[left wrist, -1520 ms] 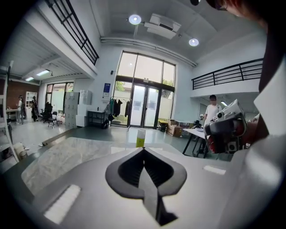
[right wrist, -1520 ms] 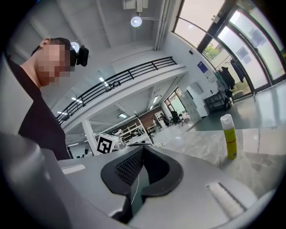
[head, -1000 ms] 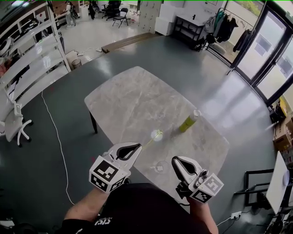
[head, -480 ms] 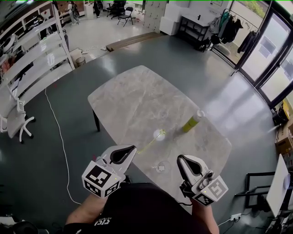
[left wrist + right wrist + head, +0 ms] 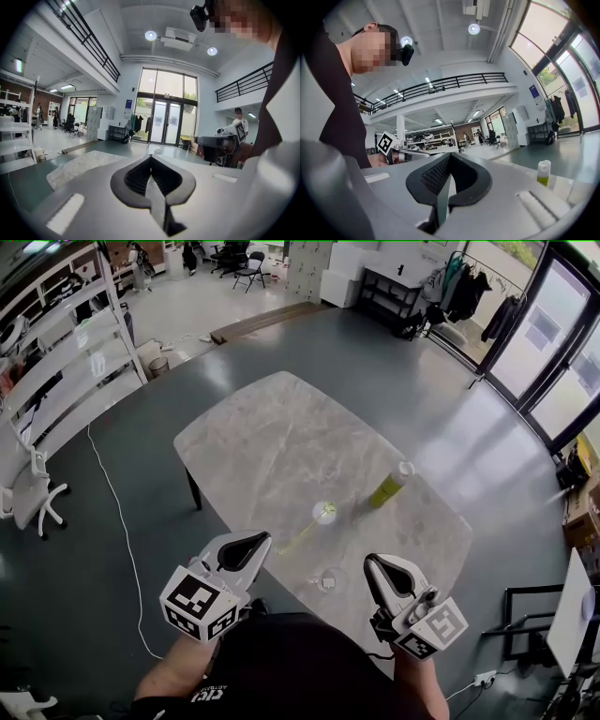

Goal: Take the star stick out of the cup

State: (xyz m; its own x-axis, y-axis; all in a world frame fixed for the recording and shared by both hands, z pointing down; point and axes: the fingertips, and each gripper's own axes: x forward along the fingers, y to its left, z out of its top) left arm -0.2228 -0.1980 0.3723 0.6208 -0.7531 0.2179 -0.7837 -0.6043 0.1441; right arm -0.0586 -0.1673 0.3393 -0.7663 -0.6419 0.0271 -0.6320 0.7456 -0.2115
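Observation:
A thin yellow-green stick (image 5: 302, 535) with a pale head (image 5: 323, 512) shows on the marble table (image 5: 262, 446). It appears apart from the small clear cup (image 5: 328, 579) near the front edge. My left gripper (image 5: 251, 542) hangs at the table's front left, shut and empty, short of the stick's near end. My right gripper (image 5: 378, 568) is just right of the cup, also shut and empty. In the left gripper view the jaws (image 5: 151, 159) meet with nothing between them; the same holds in the right gripper view (image 5: 449, 157).
A yellow-green bottle (image 5: 389, 486) with a white cap stands on the table's right side, also seen as the bottle (image 5: 543, 172). White shelving (image 5: 56, 362) and a white chair (image 5: 23, 488) stand left. Glass doors (image 5: 553, 352) are at the far right.
My left gripper has drifted a little down and left, away from the stick. The right gripper has barely moved. Both stay shut and empty.

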